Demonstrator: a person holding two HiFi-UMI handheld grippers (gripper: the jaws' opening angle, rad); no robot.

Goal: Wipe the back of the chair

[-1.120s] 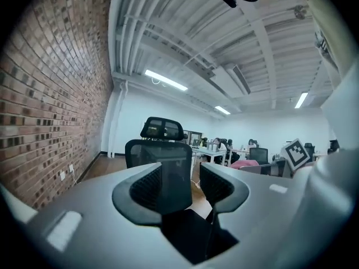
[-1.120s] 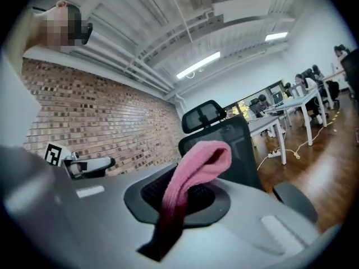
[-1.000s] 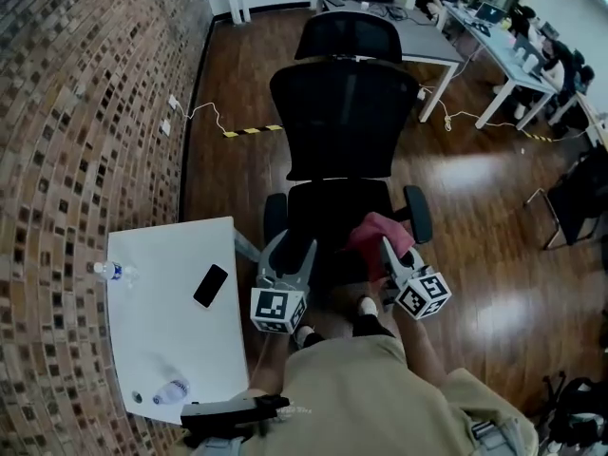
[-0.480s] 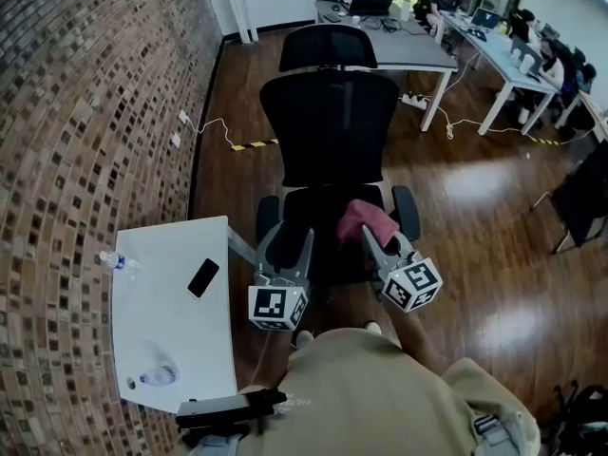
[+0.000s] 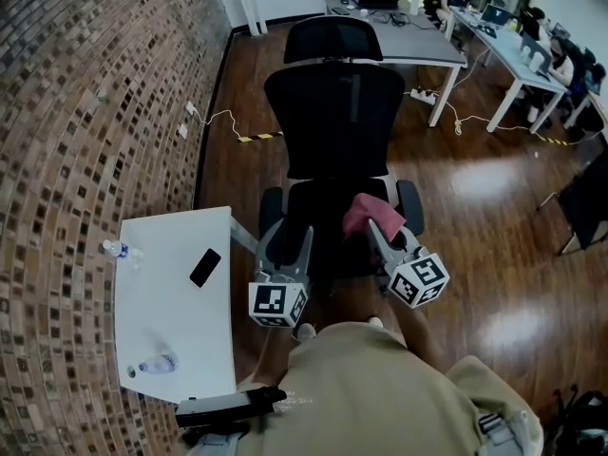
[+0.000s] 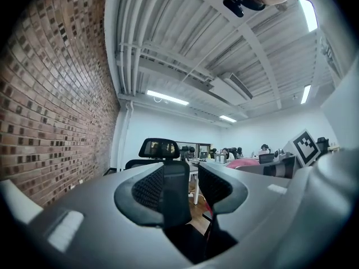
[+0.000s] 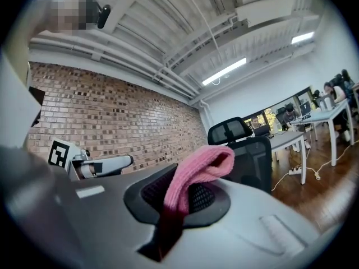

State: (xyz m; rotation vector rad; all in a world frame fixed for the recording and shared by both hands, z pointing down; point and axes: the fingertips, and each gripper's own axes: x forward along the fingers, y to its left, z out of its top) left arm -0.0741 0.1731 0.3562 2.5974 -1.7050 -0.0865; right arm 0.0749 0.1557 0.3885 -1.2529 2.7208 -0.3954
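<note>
We keep both grippers low over the seat (image 5: pixel 323 207), much as 0.5 s ago. L gripper (image 5: pixel 288 240): jaws spread, nothing btwn them. R gripper (image 5: pixel 377 228): jaws clamped on the fluffy pink cloth (image 5: pixel 372 214), which is folded and flops over the tips. Beyond is the chair's curved black mesh backrest (image 5: pixel 334 122), w/ headrest (image 5: pixel 332 38) above. The cloth is well short of it.

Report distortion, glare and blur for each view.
Head view: fisheye bows the brick wall, glare patches on the wood floor. Left gripper view: dark vignette, left tongs blurred up close. Right gripper view: pink cloth soft-focus, strip lights blown out.
</note>
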